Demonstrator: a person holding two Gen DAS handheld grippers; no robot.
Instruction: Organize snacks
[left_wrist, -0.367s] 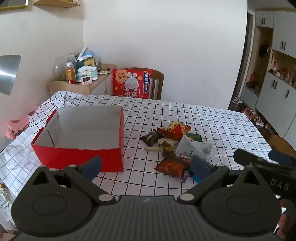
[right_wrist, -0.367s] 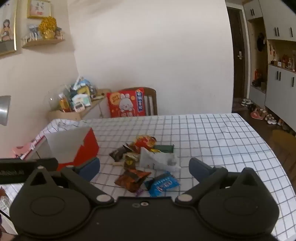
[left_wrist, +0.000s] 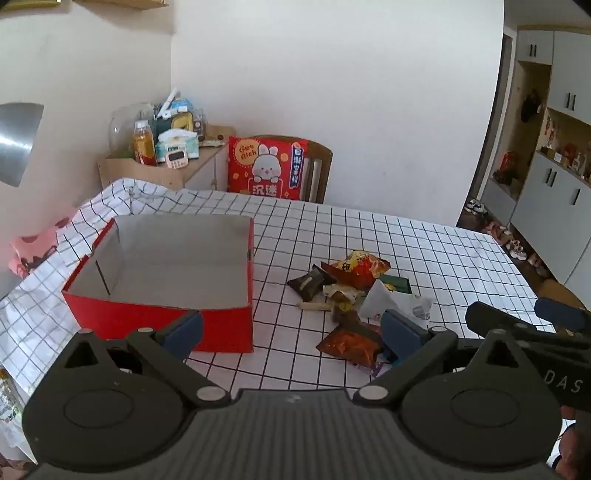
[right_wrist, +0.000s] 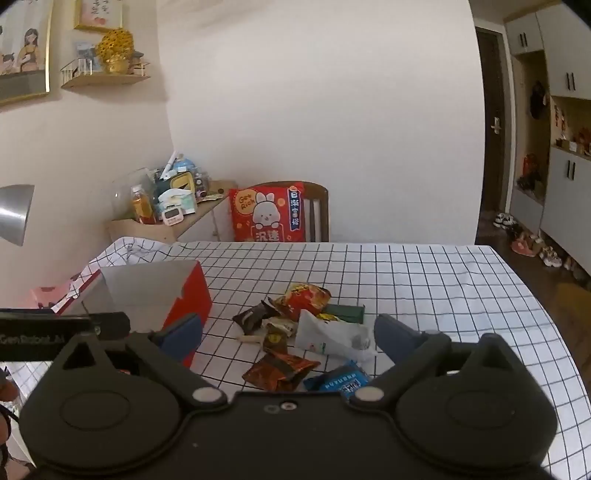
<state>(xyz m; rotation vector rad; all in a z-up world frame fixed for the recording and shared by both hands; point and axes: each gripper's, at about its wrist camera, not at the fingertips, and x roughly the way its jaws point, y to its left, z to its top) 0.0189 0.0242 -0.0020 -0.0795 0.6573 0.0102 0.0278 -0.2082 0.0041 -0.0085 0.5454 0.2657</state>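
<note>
The red box (left_wrist: 162, 314) on the counter (left_wrist: 424, 251) holds nothing. The snack pile (left_wrist: 354, 299) lies just right of it. Left tongs (left_wrist: 291, 328) and right tongs (right_wrist: 288, 332) hover above the counter, released, gripping nothing.

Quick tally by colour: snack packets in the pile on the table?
Red/orange packets: 2
Dark brown packets: 2
Green packet: 1
White packet: 1
Blue packet: 1
Yellowish wrappers: 2
Total: 9 visible; overlaps may hide more.
</note>
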